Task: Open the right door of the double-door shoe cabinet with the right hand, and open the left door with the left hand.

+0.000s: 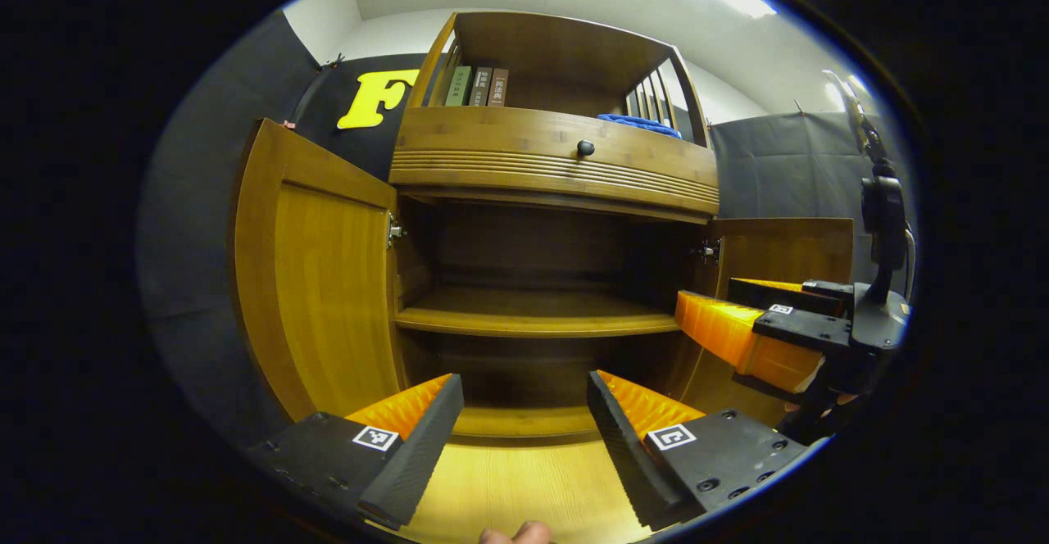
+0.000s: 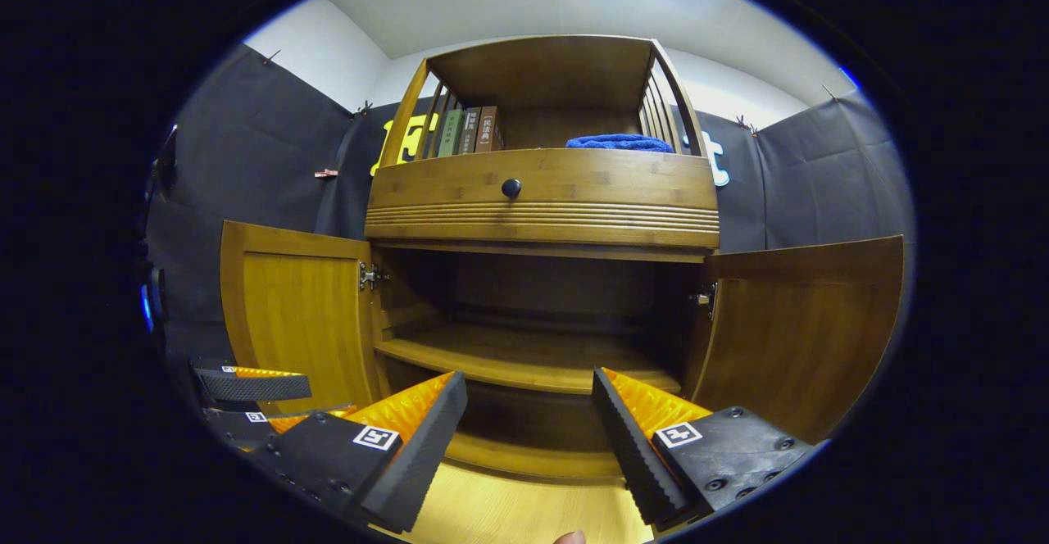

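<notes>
shoe cabinet [image 2: 541, 200], left door [image 2: 299, 323] and right door [image 2: 807, 327] open, both claws empty

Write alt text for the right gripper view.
A wooden shoe cabinet stands with left door and right door swung open, showing a bare shelf. The right gripper faces it, jaws apart, holding nothing.

Ridged wedge jaws on dark screw-studded blocks [image 1: 705, 454] — each with a square black-and-white marker [image 2: 375, 437].
</notes>
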Demonstrator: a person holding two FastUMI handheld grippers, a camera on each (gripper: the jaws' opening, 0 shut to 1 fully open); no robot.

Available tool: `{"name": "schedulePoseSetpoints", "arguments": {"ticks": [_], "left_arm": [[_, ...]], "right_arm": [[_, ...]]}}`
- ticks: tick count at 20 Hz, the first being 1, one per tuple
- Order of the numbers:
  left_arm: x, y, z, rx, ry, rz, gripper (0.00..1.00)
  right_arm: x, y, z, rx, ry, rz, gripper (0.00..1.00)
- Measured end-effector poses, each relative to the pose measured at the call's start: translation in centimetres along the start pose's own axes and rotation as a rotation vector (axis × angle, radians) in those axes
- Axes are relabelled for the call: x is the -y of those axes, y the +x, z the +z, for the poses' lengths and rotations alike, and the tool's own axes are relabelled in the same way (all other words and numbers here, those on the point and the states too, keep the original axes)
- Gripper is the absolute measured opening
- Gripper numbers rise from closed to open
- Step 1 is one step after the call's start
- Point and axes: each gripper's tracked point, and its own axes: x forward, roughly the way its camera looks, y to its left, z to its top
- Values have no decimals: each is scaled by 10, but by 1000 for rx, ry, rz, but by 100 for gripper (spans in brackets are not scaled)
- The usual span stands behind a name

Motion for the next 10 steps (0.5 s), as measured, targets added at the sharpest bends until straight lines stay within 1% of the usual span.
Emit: {"name": "schedulePoseSetpoints", "arguments": {"ticks": [3,4,6,7,10], "left_arm": [[-2,0,0,0,-6,0,95],[-2,0,0,0,-7,0,95],[-3,1,1,2,-10,-2,95],[-3,1,1,4,-11,-4,94],[-5,1,4,10,-10,-6,95]], "right_arm": [[1,0,-1,-1,-6,-2,96],[1,0,-1,-1,-7,-2,98],[1,1,-1,-1,-9,-4,96],[1,0,-1,0,-11,-6,96],[2,2,-1,1,-17,-11,96]]}}
